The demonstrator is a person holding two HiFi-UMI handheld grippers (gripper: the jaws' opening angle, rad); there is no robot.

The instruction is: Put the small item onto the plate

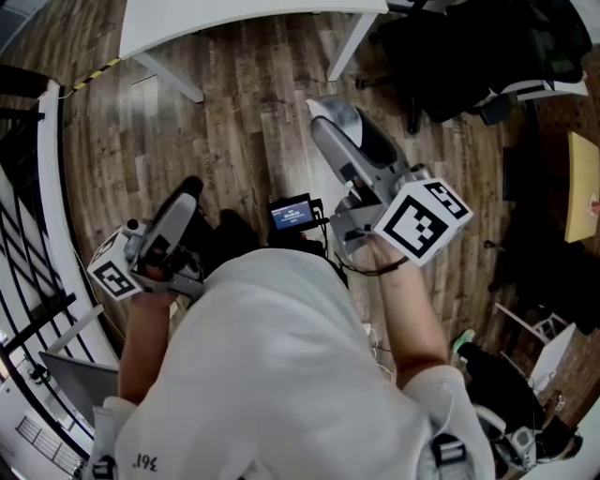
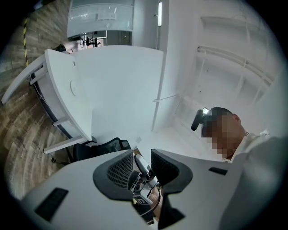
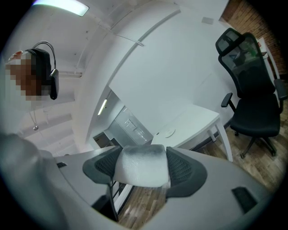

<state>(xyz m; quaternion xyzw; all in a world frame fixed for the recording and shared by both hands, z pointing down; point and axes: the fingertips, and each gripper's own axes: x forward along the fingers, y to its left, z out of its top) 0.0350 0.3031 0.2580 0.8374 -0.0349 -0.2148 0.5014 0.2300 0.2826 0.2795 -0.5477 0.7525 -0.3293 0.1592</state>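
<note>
My right gripper (image 3: 142, 174) is clamped on the small item (image 3: 140, 161), whose long axis runs across the jaws. My left gripper (image 2: 142, 169) has its jaws apart and holds nothing. A round disc (image 3: 169, 133), perhaps the plate, lies on the white table (image 3: 200, 117) well ahead of my right jaws.

Two grippers show, the left gripper (image 1: 190, 194) and the right gripper (image 1: 326, 114), and two marker cubes, a left cube (image 1: 114, 274) and a right cube (image 1: 422, 220). There is one white item (image 3: 141, 165), one small screen (image 1: 291, 213), one white table (image 1: 216, 23), one black chair (image 3: 252, 103) and one person (image 1: 281, 375).
</note>
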